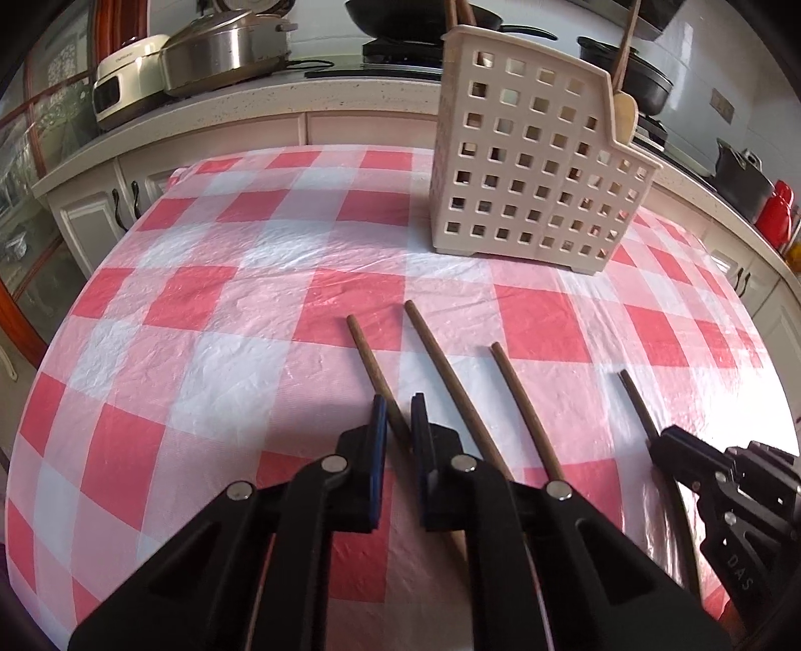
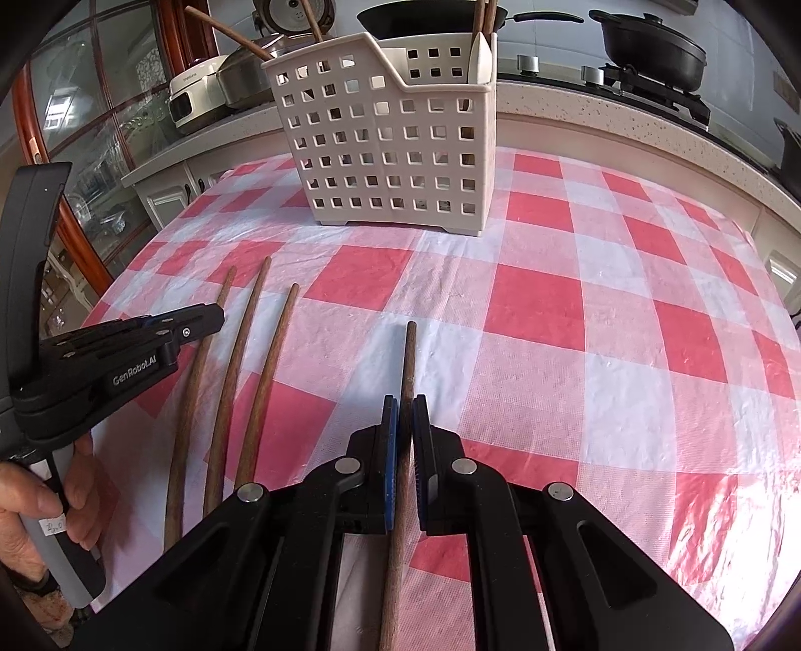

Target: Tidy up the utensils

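Several long brown wooden utensil handles lie side by side on the red-and-white checked tablecloth (image 1: 210, 280). My left gripper (image 1: 399, 408) straddles the leftmost handle (image 1: 370, 360), jaws a little apart, not closed on it. My right gripper (image 2: 404, 408) is shut on the rightmost handle (image 2: 409, 360), which lies on the cloth. The right gripper also shows in the left wrist view (image 1: 666, 440), the left one in the right wrist view (image 2: 200, 320). A beige perforated utensil holder (image 1: 535, 170) stands upright at the far side and holds a wooden spoon (image 1: 626, 110) and other utensils (image 2: 483, 30).
Two more handles (image 1: 450, 375) (image 1: 520, 400) lie between the grippers. A kitchen counter (image 1: 300, 100) runs behind the table with a rice cooker (image 1: 125, 75), a steel pot (image 1: 225, 50) and black pans (image 2: 651, 45). A hand (image 2: 30, 506) holds the left gripper's grip.
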